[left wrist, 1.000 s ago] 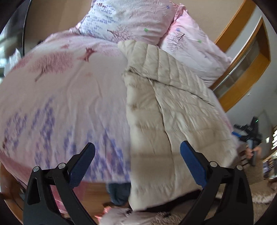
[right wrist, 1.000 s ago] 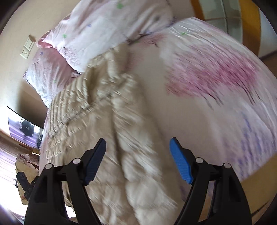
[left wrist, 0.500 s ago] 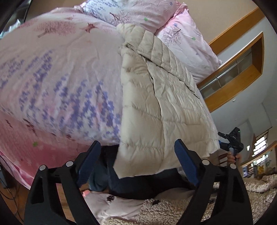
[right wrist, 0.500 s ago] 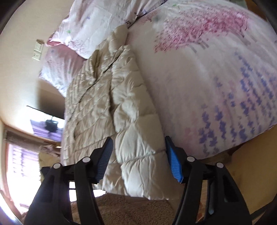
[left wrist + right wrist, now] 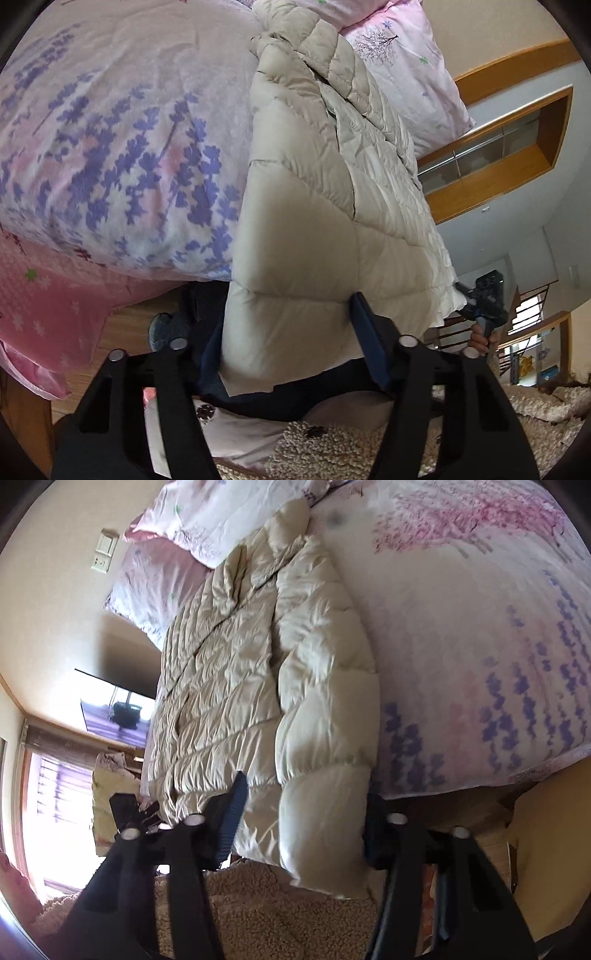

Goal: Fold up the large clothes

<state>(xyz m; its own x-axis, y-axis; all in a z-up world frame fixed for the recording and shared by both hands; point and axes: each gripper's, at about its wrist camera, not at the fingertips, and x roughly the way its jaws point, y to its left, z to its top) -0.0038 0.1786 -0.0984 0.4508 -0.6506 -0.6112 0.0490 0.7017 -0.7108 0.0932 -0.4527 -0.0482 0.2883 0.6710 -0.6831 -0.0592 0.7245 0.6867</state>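
A cream quilted down coat (image 5: 317, 206) is lying lengthwise on the bed (image 5: 110, 129), its collar end reaching toward the pillows (image 5: 402, 62) at the head and its hem hanging over the near edge of the bed. The flowered duvet is covering the rest of the mattress beside it.

The left gripper (image 5: 288, 343) is pointing down at the hem corner on its side. Its jaws are closing with the padded hem sitting between them; the blue pad on the right is touching the fabric, while the other pad is mostly hidden behind the coat, so a full pinch cannot be told.

The right gripper (image 5: 303, 823) is working at the other hem corner (image 5: 321, 819), where a folded-over panel is overhanging the bed's near edge. Its jaws are closing too, with that thick fold between them and both pads lying right against its sides.

In the left wrist view, a hand (image 5: 480, 338) is holding the other gripper's handle past the coat's far side. A shaggy rug (image 5: 266, 904) is showing below the hem.
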